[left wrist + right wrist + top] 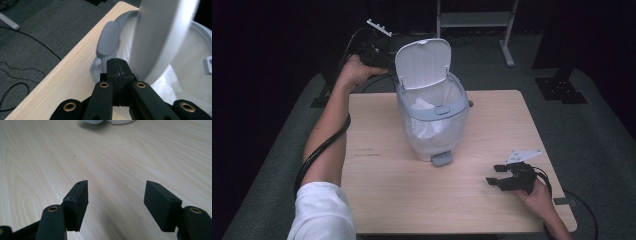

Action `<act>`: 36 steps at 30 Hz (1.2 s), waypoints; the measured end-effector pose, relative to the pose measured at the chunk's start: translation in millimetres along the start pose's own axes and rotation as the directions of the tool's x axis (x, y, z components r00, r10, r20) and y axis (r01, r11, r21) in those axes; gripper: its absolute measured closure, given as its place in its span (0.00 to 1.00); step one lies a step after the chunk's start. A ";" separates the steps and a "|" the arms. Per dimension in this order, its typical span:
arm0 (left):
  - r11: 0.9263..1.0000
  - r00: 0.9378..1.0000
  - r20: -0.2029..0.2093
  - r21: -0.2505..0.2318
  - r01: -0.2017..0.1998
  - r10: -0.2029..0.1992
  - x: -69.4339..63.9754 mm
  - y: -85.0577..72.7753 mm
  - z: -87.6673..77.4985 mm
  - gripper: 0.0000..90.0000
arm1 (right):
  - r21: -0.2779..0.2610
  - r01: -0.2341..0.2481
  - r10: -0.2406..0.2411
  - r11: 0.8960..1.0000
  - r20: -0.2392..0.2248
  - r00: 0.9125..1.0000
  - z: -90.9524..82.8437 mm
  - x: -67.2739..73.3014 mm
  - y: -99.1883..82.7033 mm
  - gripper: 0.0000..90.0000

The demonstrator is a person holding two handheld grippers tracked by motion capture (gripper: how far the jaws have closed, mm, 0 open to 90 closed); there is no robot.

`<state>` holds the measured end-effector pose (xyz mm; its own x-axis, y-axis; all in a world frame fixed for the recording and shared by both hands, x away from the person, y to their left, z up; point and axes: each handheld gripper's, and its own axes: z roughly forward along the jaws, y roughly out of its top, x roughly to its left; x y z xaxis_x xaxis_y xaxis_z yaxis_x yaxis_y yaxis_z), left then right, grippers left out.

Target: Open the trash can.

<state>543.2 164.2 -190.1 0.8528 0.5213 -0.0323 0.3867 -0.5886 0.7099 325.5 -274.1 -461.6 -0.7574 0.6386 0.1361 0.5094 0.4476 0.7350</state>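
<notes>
A pale translucent pedal bin (434, 120) stands on the far middle of the wooden table (382, 180), its white lid (422, 62) raised upright and a white liner (424, 107) inside. A grey pedal (442, 159) sticks out at its front. My left gripper (379, 57) is held behind the bin beside the lid. In the left gripper view its jaws (117, 62) are shut with nothing between them, close to the lid (160, 32) and a grey ribbed tab (108, 40). My right gripper (494, 175) rests open low over the table's front right, empty (116, 202).
The legs of a white-framed stand (507, 45) and a black stand base (562, 90) sit on the grey carpet beyond the table. Black cables (15, 72) lie on the floor past the table's left edge. Bare wood spreads in front of the bin.
</notes>
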 end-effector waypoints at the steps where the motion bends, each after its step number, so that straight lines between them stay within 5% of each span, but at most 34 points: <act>1: 1.000 1.000 0.006 0.001 -0.007 0.007 -2.2 0.6 0.1 1.00 | 0.001 0.001 -0.001 1.000 -0.001 1.000 0.2 -0.2 0.1 0.39; 14: 0.993 0.993 0.054 0.045 -0.110 0.107 -34.3 9.7 2.6 0.98 | 0.013 0.015 -0.014 1.000 -0.017 1.000 6.1 3.5 3.1 0.39; 23: 0.980 0.981 0.084 0.085 -0.180 0.173 -57.4 16.8 4.2 0.95 | 0.017 0.018 -0.018 1.000 -0.016 1.000 7.4 4.4 4.1 0.39; 25: 0.973 0.976 0.091 0.108 -0.206 0.197 -64.1 17.1 7.1 0.94 | 0.018 0.022 -0.022 1.000 -0.015 1.000 7.4 5.1 4.2 0.39; 36: 0.960 0.965 0.115 0.128 -0.248 0.234 -80.4 19.8 15.0 0.90 | 0.017 0.028 -0.028 0.999 -0.015 0.999 7.8 6.2 4.8 0.39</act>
<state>487.5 101.4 -184.0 0.9541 0.2945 0.0545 0.2045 -0.7734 0.6000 326.4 -263.0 -462.4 -0.7773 0.6165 0.1253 0.4948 0.4761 0.7270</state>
